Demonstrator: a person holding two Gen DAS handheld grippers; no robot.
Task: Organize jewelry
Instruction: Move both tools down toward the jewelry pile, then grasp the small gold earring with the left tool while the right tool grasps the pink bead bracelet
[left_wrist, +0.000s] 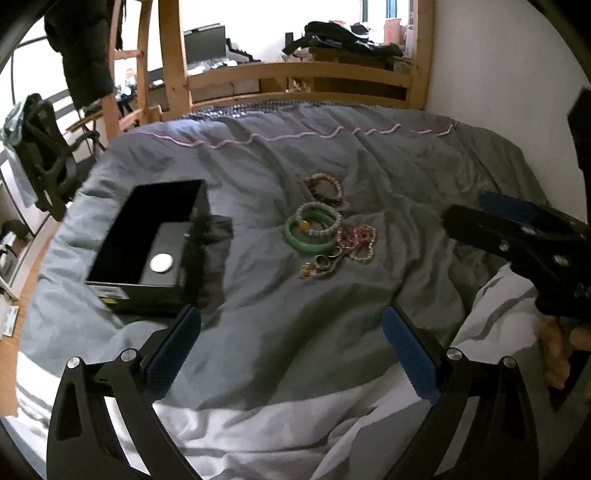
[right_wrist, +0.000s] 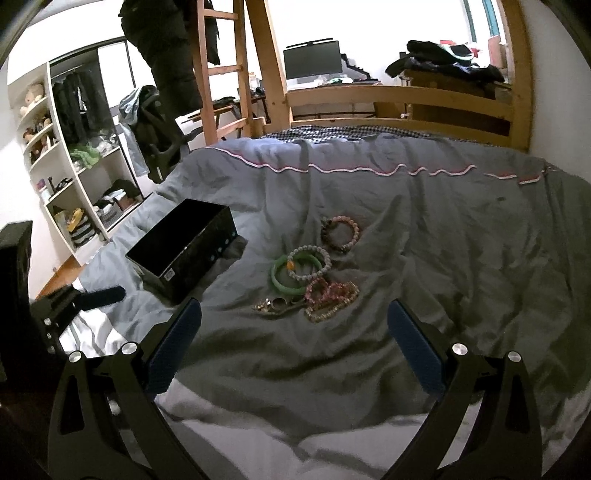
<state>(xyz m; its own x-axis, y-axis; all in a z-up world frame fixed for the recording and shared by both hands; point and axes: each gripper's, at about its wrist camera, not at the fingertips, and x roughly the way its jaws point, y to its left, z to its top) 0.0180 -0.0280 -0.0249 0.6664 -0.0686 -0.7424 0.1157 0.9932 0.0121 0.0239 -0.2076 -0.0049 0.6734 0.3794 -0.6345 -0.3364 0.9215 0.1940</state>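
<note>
I am holding my left claw (left_wrist: 291, 354) and right claw (right_wrist: 293, 347) released, both empty, above the bed (right_wrist: 461, 258). The jewelry (right_wrist: 314, 273) is lying mid-frame, the black box (right_wrist: 181, 247) left of it (tangled chains may be snagging together when lifted).

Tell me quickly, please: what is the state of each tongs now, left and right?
Left tongs: open, holding nothing, above the bed cover.
Right tongs: open, holding nothing, short of the jewelry pile.
</note>
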